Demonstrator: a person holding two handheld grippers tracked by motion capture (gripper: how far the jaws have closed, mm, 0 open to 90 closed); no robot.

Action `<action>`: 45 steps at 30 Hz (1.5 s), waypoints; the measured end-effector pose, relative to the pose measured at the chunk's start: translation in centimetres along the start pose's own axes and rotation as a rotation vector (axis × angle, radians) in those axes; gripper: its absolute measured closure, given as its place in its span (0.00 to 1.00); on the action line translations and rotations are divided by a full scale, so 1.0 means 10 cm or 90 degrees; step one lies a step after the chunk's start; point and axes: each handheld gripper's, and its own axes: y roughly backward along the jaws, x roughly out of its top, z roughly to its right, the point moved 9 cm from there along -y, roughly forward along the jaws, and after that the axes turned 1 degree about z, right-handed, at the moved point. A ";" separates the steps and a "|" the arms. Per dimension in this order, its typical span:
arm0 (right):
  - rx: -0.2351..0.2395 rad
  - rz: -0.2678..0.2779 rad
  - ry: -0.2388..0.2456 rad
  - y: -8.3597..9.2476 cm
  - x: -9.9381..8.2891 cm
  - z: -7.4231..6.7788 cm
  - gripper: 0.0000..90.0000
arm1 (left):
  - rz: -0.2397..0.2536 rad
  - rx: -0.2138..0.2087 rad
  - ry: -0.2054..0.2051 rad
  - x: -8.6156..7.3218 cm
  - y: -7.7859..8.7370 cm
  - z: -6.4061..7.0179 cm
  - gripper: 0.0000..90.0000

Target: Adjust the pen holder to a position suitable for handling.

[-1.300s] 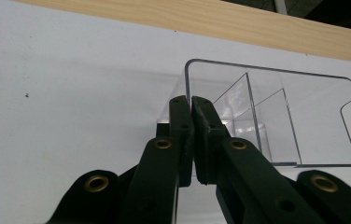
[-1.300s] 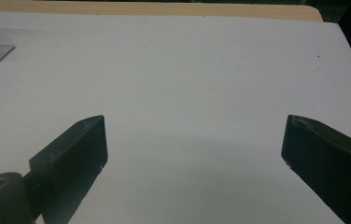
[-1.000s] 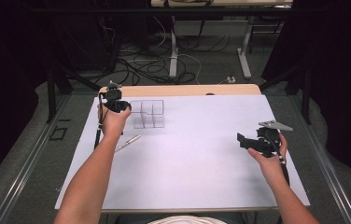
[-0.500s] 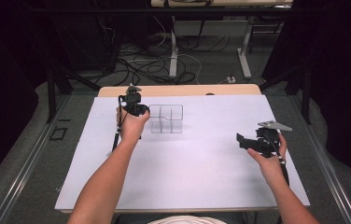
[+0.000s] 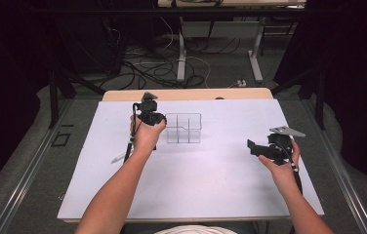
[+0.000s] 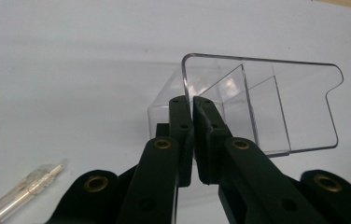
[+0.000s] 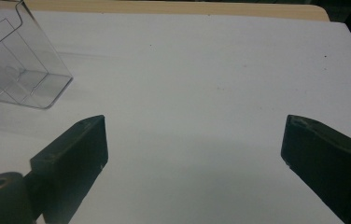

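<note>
A clear plastic organizer with several compartments [image 5: 183, 128] stands on the white table sheet [image 5: 196, 185], left of centre. My left gripper [image 5: 159, 119] is shut on the organizer's left wall; in the left gripper view the two jaws meet on the thin clear edge of the organizer [image 6: 257, 102]. Over the right part of the sheet, my right gripper [image 5: 251, 146] is held open with nothing between its fingers [image 7: 75, 149]. The right gripper view has the organizer [image 7: 15, 65] at its far upper left.
A clear pen [image 5: 119, 157] lies on the sheet just left of my left forearm, and the pen [image 6: 24, 191] also lies near the jaws in the left gripper view. The wooden table edge [image 5: 186, 94] runs along the back. Cables and table legs lie on the floor beyond.
My left hand has moved to the right across the sheet, and the clear organizer has gone along with it. The right hand has stayed where it was.
</note>
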 end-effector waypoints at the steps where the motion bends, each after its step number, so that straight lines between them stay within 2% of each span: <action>1: 0.000 0.000 -0.001 0.00 0.00 0.00 0.08 | 0.000 0.000 0.000 0.00 0.00 0.00 0.97; 11: -0.003 -0.002 -0.001 -0.01 -0.01 0.00 0.08 | 0.003 -0.022 0.002 0.00 0.00 -0.02 0.96; 14: -0.003 -0.001 -0.002 -0.01 -0.01 0.00 0.08 | 0.003 -0.037 0.003 0.00 0.00 -0.03 0.95; 15: -0.003 -0.002 -0.001 0.00 -0.01 0.00 0.08 | 0.011 -0.051 0.001 0.00 0.01 -0.04 0.94; 20: -0.004 -0.003 -0.008 0.00 -0.01 0.01 0.08 | 0.023 -0.066 -0.008 0.01 0.04 -0.09 0.89; 21: -0.004 -0.003 -0.007 0.00 -0.01 0.01 0.08 | 0.038 -0.068 -0.015 0.03 0.07 -0.11 0.89; 24: -0.006 -0.002 -0.004 0.00 -0.01 0.01 0.08 | 0.054 -0.062 -0.027 0.05 0.11 -0.13 0.87; 28: -0.004 -0.002 -0.004 0.00 -0.01 0.01 0.08 | 0.090 -0.075 -0.032 0.12 0.21 -0.21 0.82; 31: -0.004 -0.002 0.000 0.00 0.00 0.01 0.08 | 0.101 -0.079 -0.040 0.14 0.25 -0.25 0.78; 35: -0.004 0.001 -0.001 0.00 0.00 0.00 0.08 | 0.127 -0.072 -0.048 0.17 0.30 -0.37 0.74; 39: -0.005 -0.001 0.001 -0.01 0.00 0.00 0.08 | 0.139 -0.068 -0.060 0.18 0.34 -0.47 0.68; 45: -0.006 -0.001 0.002 -0.01 0.00 0.00 0.08 | 0.173 -0.057 -0.090 0.19 0.40 -0.58 0.61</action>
